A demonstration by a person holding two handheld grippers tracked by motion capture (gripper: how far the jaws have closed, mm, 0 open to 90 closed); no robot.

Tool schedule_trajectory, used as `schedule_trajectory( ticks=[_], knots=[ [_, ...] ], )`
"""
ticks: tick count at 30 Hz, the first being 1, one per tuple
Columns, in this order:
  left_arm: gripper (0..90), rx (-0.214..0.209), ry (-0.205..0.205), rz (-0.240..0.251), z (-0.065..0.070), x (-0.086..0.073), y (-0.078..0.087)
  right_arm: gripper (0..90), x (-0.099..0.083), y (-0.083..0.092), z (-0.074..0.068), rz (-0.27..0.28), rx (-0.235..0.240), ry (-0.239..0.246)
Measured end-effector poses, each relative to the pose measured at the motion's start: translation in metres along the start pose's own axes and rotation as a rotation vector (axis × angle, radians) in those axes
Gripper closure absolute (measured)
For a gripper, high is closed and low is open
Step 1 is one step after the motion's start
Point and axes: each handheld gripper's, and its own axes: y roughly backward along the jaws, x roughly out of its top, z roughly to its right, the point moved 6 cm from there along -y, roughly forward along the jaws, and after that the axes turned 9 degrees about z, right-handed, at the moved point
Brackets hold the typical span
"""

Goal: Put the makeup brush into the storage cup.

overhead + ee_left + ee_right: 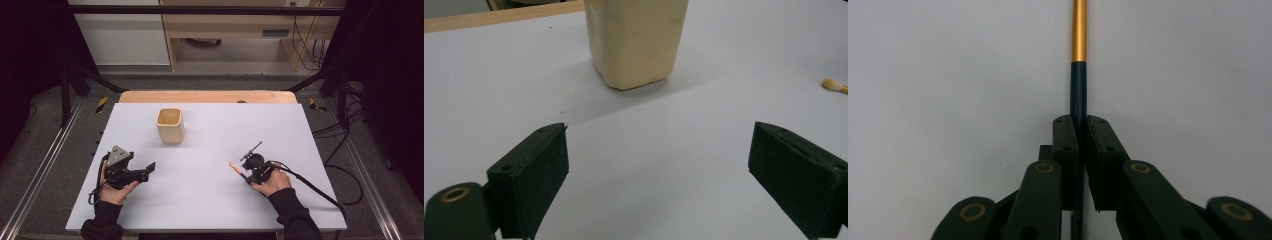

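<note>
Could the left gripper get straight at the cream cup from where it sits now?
Probably yes. The left gripper has its jaws wide open and faces the cream cup, with only bare white table between them. The brush lies off to the side.

On the worktop the cup stands upright towards the far side, a little left of the middle. The left gripper is at the near left, nearer than the cup and well apart from it, pointing right. The right gripper is at the near right, well apart from the left one and the cup. The brush lies on the worktop, its handle between the right gripper's jaws and its head sticking out to the far left of that gripper
</note>
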Motion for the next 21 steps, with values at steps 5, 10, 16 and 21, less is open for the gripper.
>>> schedule_trajectory(
  ticks=[5, 10, 16, 21],
  knots=[
    [8.7, 0.000, 0.001, 0.002, 0.000, 0.000, 0.000, 83.8, 0.000, 0.001, -0.001, 0.019, 0.013, 0.002],
    [8.7, -0.002, 0.002, 0.002, 0.000, 0.000, 0.000, 83.8, 0.004, 0.007, -0.001, 0.067, 0.032, 0.003],
    [8.7, -0.005, 0.003, 0.003, 0.002, 0.001, 0.000, 83.8, 0.009, 0.017, 0.000, 0.143, 0.045, -0.012],
    [8.7, -0.009, 0.003, 0.003, 0.003, 0.001, 0.000, 83.9, 0.013, 0.024, -0.001, 0.214, 0.053, -0.025]
  ],
)
